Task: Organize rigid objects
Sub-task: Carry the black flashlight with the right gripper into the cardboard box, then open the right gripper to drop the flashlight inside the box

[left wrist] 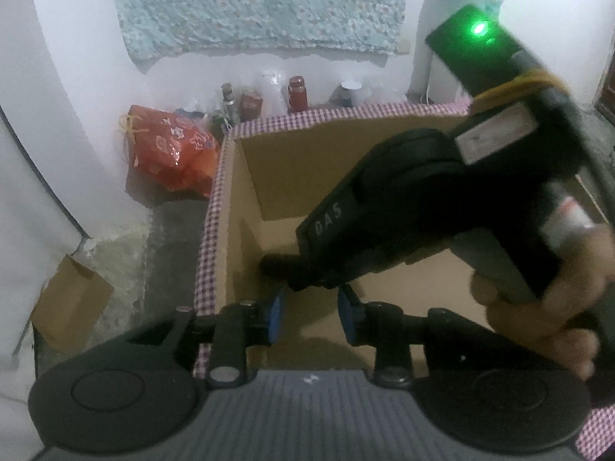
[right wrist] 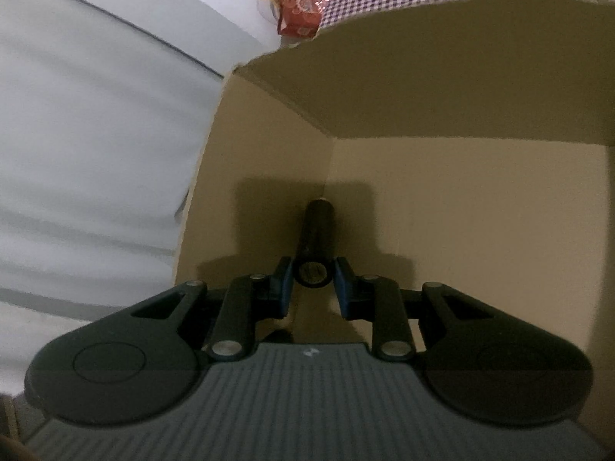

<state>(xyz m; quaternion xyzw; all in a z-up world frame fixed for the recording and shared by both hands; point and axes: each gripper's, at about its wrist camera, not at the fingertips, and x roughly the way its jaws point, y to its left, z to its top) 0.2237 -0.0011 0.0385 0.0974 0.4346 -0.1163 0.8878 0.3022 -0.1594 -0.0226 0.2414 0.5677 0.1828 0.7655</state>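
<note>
Cylinder, black, rigid plastic or metal (right wrist: 315,246): inside open brown cardboard box (right wrist: 461,192), near its corner, between right tool (right wrist: 314,280) pads, seemingly clamped. Likely light, smooth, slippery; grip mid-barrel. Left tool (left wrist: 310,317) apart, holding nothing.

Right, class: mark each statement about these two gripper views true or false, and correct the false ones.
1. The right gripper has a dark cylinder between its blue pads. True.
2. That cylinder is over the checked cloth. False: it is inside the cardboard box.
3. The left gripper grips a red jar. False: its jaws are open with nothing between them.
4. A red bag lies left of the box. True.
</note>
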